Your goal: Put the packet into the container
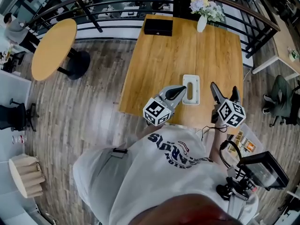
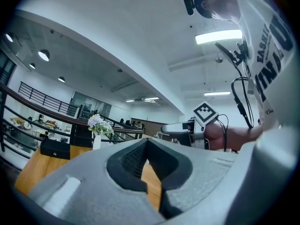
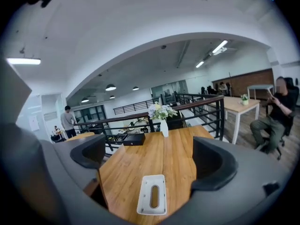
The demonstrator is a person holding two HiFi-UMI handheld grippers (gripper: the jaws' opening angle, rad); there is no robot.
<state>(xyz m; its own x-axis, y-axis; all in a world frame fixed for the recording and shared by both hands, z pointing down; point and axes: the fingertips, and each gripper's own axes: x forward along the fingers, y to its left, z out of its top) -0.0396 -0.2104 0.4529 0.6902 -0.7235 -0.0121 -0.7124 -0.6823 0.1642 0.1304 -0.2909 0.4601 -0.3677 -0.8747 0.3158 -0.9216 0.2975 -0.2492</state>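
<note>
To the left, a round wooden side table (image 1: 54, 48) stands apart from the long wooden table (image 1: 187, 50), at whose far end a flat black box (image 1: 158, 27) is seen. Over the near end, the left gripper (image 1: 180, 92) is held level; in the left gripper view its jaws are pressed together, with nothing caught between the pads (image 2: 132, 159). Just beside its tip, a white rectangular container (image 1: 191, 89) with an oval slot in its top lies flat on the table, near the front edge and between the two grippers. A white vase of flowers (image 1: 202, 20) stands at the far edge. The right gripper (image 1: 224, 89) is tilted slightly downward, its jaws spread wide and empty, with the container seen beyond them on the wood.
</note>
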